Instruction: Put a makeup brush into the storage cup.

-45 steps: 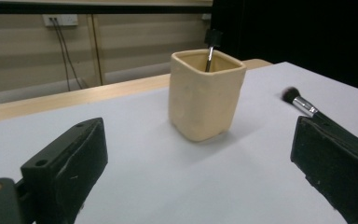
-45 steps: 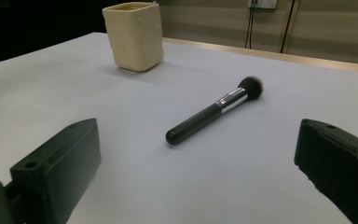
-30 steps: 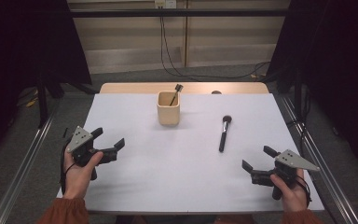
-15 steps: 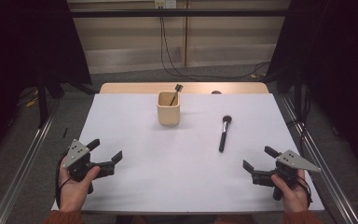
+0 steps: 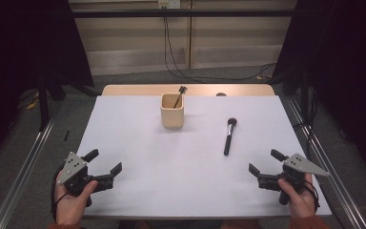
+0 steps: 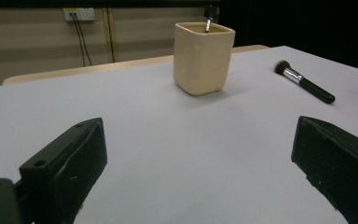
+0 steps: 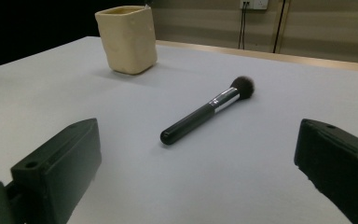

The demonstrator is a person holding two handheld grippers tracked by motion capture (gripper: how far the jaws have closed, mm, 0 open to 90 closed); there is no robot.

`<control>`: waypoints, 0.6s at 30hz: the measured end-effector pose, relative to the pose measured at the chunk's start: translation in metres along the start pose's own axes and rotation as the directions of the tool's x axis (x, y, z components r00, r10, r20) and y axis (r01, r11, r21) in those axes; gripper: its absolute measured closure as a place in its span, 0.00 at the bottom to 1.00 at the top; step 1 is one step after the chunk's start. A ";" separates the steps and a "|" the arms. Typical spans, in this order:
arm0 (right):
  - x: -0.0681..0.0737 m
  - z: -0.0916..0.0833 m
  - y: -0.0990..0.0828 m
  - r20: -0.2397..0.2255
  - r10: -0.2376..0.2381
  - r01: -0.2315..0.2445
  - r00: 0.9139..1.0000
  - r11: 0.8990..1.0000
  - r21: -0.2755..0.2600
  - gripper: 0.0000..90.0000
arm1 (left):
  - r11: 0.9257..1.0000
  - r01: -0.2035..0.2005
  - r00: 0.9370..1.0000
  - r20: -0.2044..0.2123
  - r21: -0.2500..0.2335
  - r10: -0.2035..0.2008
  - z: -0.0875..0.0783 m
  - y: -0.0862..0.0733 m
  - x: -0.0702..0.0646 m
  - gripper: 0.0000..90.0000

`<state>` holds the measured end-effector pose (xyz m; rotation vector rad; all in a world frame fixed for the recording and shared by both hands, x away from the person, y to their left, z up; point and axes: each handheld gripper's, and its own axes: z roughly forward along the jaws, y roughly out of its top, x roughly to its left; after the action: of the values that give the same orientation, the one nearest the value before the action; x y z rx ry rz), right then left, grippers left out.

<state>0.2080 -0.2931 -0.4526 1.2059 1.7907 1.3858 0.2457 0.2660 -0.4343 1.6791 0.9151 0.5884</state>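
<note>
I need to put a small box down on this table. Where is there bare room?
The white tabletop is bare left of the beige square cup, and across the near middle between the left gripper and the right gripper. Tightest spot: between the cup and the black-handled makeup brush.

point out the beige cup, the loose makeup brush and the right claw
beige cup (image 5: 172, 117), high view, on its front wall
makeup brush (image 7: 196, 115), right gripper view, on the black handle near the middle
right claw (image 5: 265, 166), high view, midway between its open fingertips
</note>
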 end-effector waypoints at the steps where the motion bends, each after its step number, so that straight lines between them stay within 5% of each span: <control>1: 0.000 0.000 0.000 0.001 0.003 -0.003 1.000 1.000 0.000 0.00 | 1.000 0.005 1.000 -0.002 0.002 -0.005 0.001 -0.001 -0.001 0.04; 10: -0.001 0.003 0.002 0.001 0.008 -0.008 1.000 1.000 -0.003 0.00 | 0.999 0.030 0.999 0.017 0.015 -0.030 0.001 -0.002 0.000 0.03; 18: -0.003 0.012 0.008 -0.023 0.005 -0.005 1.000 1.000 0.000 0.00 | 0.999 0.036 0.999 -0.008 0.004 -0.036 -0.004 -0.003 0.003 0.03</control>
<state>0.2222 -0.2898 -0.4492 1.1999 1.8044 1.4086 0.2439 0.2710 -0.4365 1.6620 0.9514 0.5694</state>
